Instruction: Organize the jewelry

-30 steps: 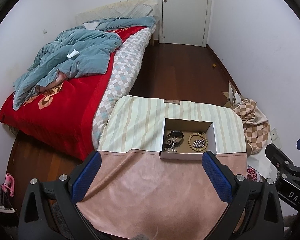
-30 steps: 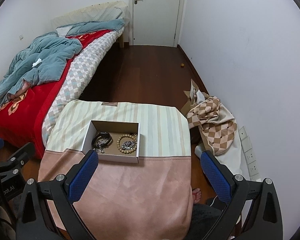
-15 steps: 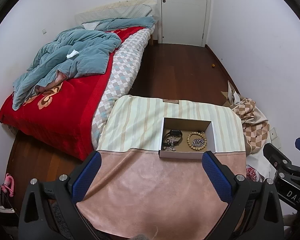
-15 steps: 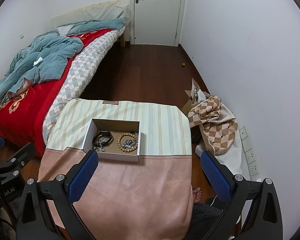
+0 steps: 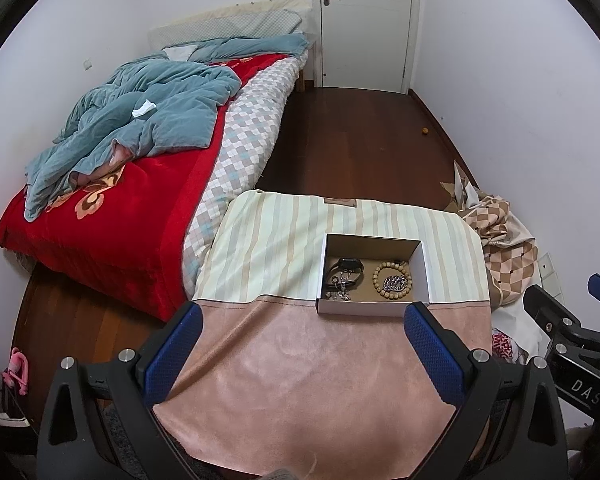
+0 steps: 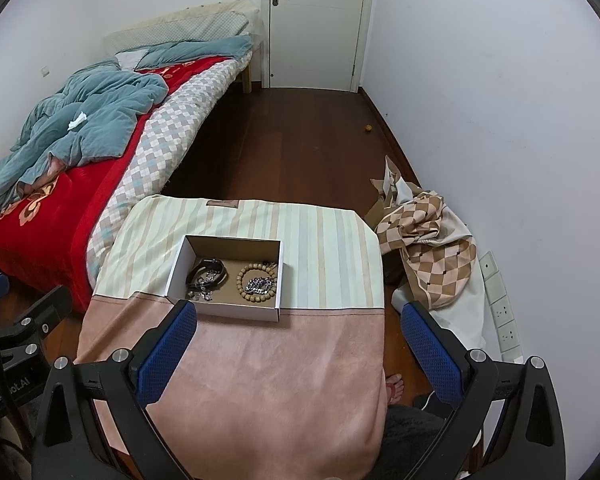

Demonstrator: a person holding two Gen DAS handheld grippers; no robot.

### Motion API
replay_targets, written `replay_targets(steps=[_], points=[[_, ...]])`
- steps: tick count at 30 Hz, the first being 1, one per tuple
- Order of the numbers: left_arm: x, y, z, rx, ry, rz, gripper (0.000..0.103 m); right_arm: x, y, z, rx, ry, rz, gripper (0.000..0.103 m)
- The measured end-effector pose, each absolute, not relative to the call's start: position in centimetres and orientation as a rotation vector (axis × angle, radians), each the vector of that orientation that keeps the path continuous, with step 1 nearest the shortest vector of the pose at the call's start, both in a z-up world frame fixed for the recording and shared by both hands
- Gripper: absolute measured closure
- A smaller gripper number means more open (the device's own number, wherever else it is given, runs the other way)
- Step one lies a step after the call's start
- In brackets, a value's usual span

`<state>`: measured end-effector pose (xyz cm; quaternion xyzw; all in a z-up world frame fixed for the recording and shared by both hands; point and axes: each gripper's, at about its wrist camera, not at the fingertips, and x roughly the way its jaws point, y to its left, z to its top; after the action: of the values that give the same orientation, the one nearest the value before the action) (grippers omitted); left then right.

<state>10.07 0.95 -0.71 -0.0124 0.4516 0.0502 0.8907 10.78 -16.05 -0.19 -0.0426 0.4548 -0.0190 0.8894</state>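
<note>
A shallow white cardboard box (image 5: 425, 268) (image 6: 176, 270) sits on the cloth-covered table (image 5: 300, 368) (image 6: 284, 364). Inside lie a black band with a silver chain (image 5: 345, 271) (image 6: 205, 276) on the left, and a wooden bead bracelet (image 5: 393, 276) (image 6: 259, 283) ringing a silver chain on the right. My left gripper (image 5: 303, 354) is open and empty, held above the near part of the table, short of the box. My right gripper (image 6: 298, 350) is open and empty, also short of the box and to its right.
A bed with a red blanket and blue quilt (image 5: 132, 120) stands to the left. A checked cloth pile (image 6: 428, 240) lies on the floor at the right wall. A dark wood floor leads to a white door (image 5: 364, 24). A foot (image 6: 394, 386) shows by the table's right edge.
Both grippers have drifted slightly back and up, so the box sits a little lower in view. The jaws stay open. Nothing in the box has moved.
</note>
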Motion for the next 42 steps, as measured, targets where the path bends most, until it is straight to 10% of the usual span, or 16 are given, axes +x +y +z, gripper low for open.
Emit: replay_targets(steps=[42], points=[[9.58,1.15,-0.42,-0.014,0.929,0.102,0.000,10.36,-16.29,-0.31,-0.090,0.946,-0.042,0.000]])
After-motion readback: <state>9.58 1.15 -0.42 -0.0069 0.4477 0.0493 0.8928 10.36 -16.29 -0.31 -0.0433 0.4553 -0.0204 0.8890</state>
